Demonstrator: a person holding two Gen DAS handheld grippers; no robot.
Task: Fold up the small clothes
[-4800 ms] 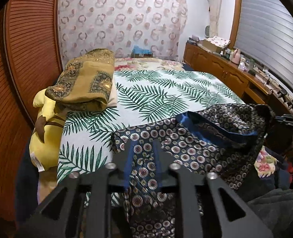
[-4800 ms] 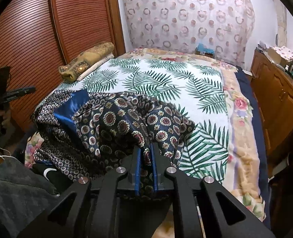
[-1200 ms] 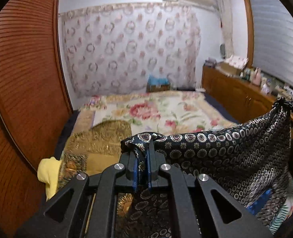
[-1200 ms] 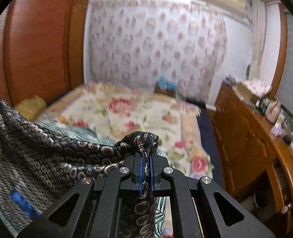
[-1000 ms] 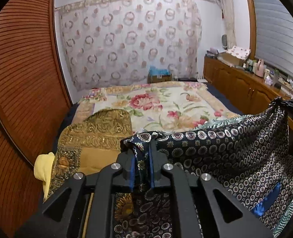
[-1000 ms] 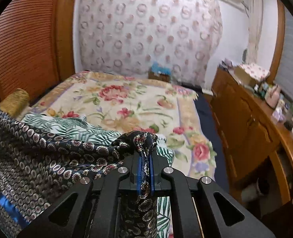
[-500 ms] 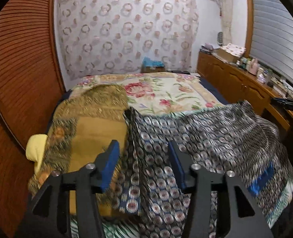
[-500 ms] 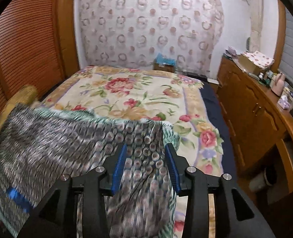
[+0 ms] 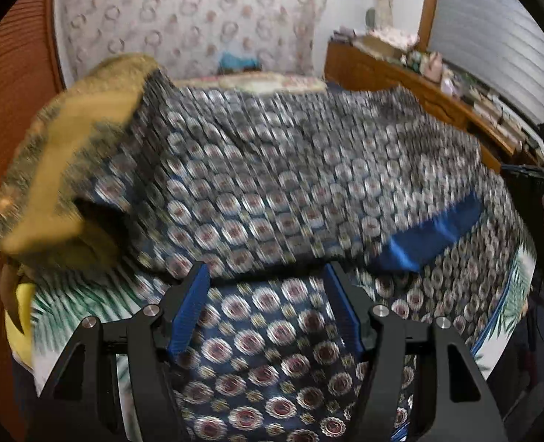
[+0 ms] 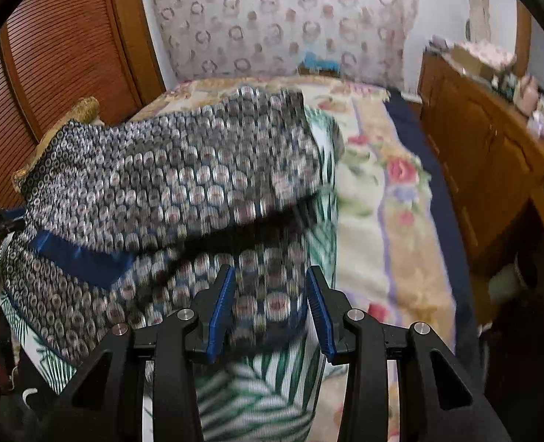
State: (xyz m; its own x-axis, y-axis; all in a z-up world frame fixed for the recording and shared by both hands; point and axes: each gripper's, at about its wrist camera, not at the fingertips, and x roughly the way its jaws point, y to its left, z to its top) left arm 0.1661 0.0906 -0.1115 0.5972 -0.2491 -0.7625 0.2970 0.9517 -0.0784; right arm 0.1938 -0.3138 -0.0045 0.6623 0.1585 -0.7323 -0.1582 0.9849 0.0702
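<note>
In the left wrist view, the patterned garment (image 9: 279,184) lies spread across the bed (image 9: 73,298), its long axis running side to side across the picture, from a yellow-brown pillow (image 9: 62,154) at the left toward the wooden cabinet (image 9: 412,88) at the right. An upper layer is folded over a lower one, and a blue band (image 9: 430,232) slants along the right part of the upper layer's near edge. The left gripper (image 9: 266,313) hangs above the near layer, its jaws opening; its blue-lined fingers (image 9: 191,309) are spread wide and press on nothing, with cloth seen below the gap. The picture is blurred. In the right wrist view, the same garment (image 10: 168,184) stretches from the left edge toward the middle of the bed (image 10: 371,191), its long axis again roughly side to side, the blue band (image 10: 84,258) at its left. The right gripper (image 10: 268,307) sits over the garment's near right corner, fingers (image 10: 218,309) parted and clear of the cloth. A curtain (image 10: 279,18) hangs behind the bed.
</note>
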